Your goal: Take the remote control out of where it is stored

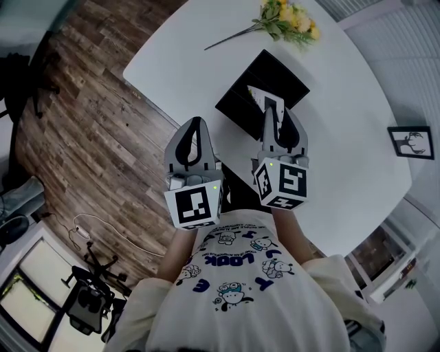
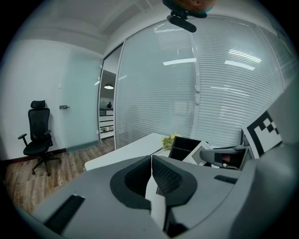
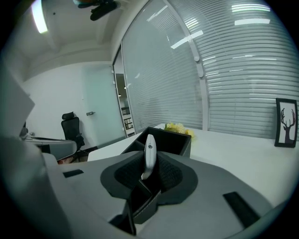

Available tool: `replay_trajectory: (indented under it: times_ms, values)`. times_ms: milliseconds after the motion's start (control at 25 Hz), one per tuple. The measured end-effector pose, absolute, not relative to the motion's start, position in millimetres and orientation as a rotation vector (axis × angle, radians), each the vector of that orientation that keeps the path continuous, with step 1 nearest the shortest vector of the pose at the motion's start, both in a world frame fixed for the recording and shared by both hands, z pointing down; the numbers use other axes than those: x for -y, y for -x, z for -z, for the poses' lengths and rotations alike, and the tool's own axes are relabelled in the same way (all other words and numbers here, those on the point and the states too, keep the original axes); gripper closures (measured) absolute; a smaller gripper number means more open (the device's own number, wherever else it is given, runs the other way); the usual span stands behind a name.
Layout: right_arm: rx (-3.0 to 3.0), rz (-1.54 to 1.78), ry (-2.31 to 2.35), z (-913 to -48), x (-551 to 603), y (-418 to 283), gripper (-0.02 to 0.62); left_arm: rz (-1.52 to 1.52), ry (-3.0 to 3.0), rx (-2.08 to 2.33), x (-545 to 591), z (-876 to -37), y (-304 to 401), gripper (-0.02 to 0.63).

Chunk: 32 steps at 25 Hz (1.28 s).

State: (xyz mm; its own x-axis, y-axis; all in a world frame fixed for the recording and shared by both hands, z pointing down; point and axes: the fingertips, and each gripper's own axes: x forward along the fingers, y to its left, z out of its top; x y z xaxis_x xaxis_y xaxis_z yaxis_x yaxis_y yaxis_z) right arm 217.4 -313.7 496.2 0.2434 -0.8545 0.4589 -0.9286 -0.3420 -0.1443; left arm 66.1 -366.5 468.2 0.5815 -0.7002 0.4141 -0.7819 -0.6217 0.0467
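Observation:
A slim white remote control stands on end between the pads of my right gripper, which is shut on it. Just behind it is the black open-topped storage box, with the remote's lower end hidden by the jaws. From the head view, the right gripper reaches over the near part of the box on the white table. My left gripper hovers to the left of the box at the table's edge, jaws shut and empty.
Yellow flowers lie on the table beyond the box. A small framed deer picture stands at the table's right side. A pale flat item lies inside the box. A black office chair stands on the wooden floor, off to the left.

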Motion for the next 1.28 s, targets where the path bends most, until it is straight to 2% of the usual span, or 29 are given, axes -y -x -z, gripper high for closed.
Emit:
replay_trajectory:
  times_ms: [1280]
  values:
    - [1.734, -0.421, -2.486, -389.0, 295.4, -189.6, 0.515, -0.276, -2.667, 1.275, 353.1, -393.5, -39.1, 0.588]
